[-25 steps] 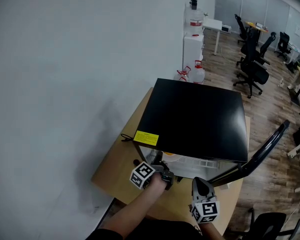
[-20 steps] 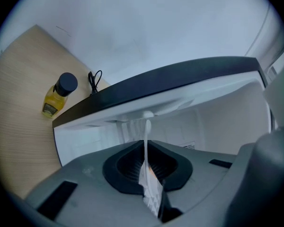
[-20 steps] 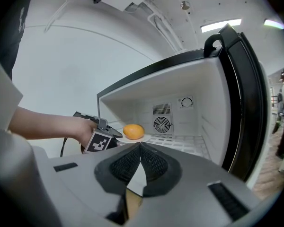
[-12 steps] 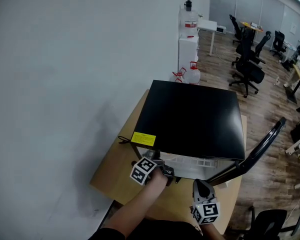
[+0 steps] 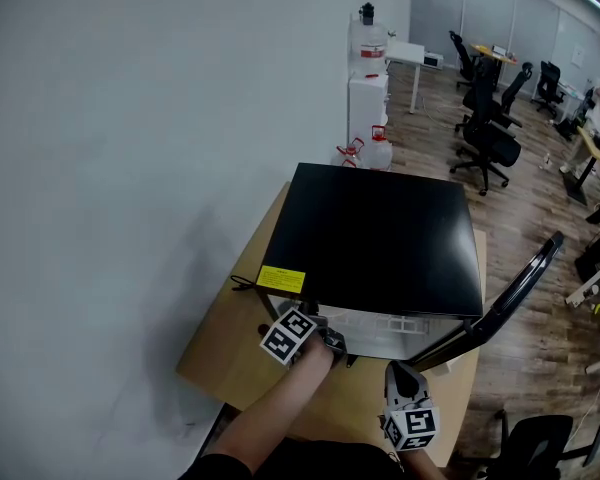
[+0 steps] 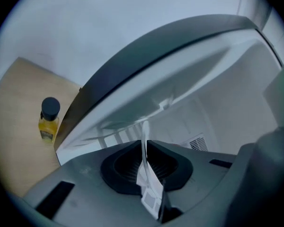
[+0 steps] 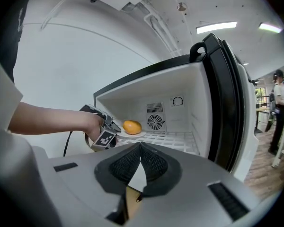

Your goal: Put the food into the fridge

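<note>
- Food [image 7: 132, 126] first: one orange-yellow fruit, smooth and rounded, inside the fridge [image 5: 385, 238] at the back left, sitting on a white plate [image 7: 125, 133].
- The plate rests on the wire shelf [image 7: 173, 138], just left of the round fan grille [image 7: 155, 122] on the back wall.
- From the plate, bare shelf runs all the way across to the right wall.
- Left gripper [image 7: 111, 126] is at the left front edge of the opening, near the plate but apart from it. Its jaws are pressed together with nothing between them.
- Right gripper [image 5: 398, 371] hangs back in front of the fridge, over the worktop's [image 5: 230, 338] near edge. Its jaws are also closed tip to tip and empty.
- The door [image 7: 227, 93] is swung wide on the right, so the whole mouth of the fridge is open.
- In the head view the black fridge top covers most of the worktop, its left side close to the white wall [image 5: 130, 168]. A strip of wood shows on the left and in front.
- A small yellow bottle [image 6: 48, 119] with a black cap stands on the worktop, left of the fridge.
- Further out there are office chairs [image 5: 485, 128] on the wood floor, and a person [image 7: 278, 108] stands well off to the right.
</note>
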Demonstrator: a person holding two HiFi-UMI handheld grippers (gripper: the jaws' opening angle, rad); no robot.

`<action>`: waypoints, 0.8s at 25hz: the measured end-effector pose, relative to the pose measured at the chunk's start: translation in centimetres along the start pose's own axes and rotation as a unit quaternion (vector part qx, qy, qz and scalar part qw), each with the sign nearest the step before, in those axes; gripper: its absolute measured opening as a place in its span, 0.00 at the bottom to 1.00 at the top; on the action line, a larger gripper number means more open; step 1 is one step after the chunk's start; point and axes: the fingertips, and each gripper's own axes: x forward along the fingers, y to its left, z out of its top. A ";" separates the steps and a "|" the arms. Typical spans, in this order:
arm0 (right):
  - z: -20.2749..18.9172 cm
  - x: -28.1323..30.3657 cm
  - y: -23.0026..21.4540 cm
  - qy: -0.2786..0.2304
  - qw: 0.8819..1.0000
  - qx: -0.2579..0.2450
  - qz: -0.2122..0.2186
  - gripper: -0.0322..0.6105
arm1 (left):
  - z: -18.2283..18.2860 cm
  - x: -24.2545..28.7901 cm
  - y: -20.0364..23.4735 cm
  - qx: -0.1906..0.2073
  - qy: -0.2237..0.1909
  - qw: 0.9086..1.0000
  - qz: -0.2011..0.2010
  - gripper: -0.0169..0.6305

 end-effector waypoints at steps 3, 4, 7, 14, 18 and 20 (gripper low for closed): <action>0.0 -0.1 0.2 -0.003 1.000 0.002 0.001 0.14 | -0.1 -0.1 -0.2 0.061 -0.002 0.998 -0.001 0.06; 0.1 -0.1 0.3 -0.004 1.000 0.002 0.002 0.14 | -0.1 -0.1 -0.2 0.075 -0.002 0.997 -0.001 0.07; 0.2 -0.2 0.7 -0.007 1.000 0.003 0.006 0.14 | 0.1 -0.2 -0.3 0.114 -0.002 0.993 0.011 0.11; -0.1 -1.2 0.4 -0.007 1.000 0.007 -0.002 0.14 | 0.2 -0.6 -0.2 0.167 -0.008 0.986 0.018 0.23; -0.2 -1.6 0.1 -0.010 1.000 0.008 -0.007 0.14 | -0.3 -0.3 -0.4 0.202 -0.010 0.979 0.007 0.24; -0.2 -1.7 0.2 -0.011 1.000 0.007 -0.009 0.14 | -0.5 -0.3 -0.4 0.219 -0.006 0.976 0.009 0.27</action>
